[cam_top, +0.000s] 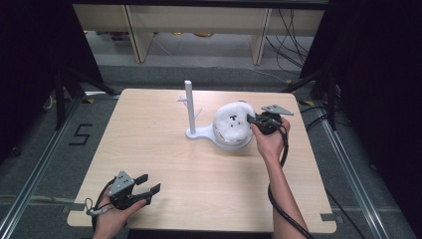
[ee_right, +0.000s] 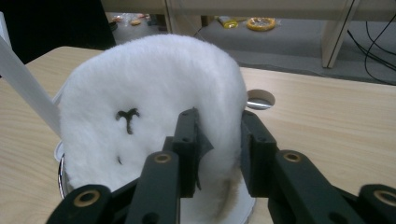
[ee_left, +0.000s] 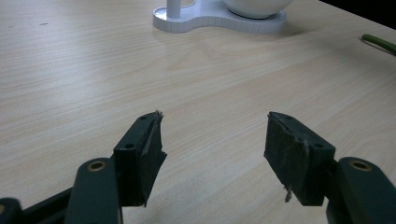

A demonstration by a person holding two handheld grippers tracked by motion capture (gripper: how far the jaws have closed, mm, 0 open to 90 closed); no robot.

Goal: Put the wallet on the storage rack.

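Note:
A white fluffy plush with a small black mark stands in a bowl on a white stand that carries an upright post. My right gripper sits at the plush's right edge. In the right gripper view the jaws of the right gripper straddle the rim of the plush at its full thickness, unpinched. My left gripper hovers open near the table's front left corner. Between the jaws of the left gripper is bare wood, with the stand farther off.
The wooden table has a round hole just behind the plush. A green cable lies at the right edge of the left gripper view. Shelf legs, floor cables and black tripod legs stand beyond the table.

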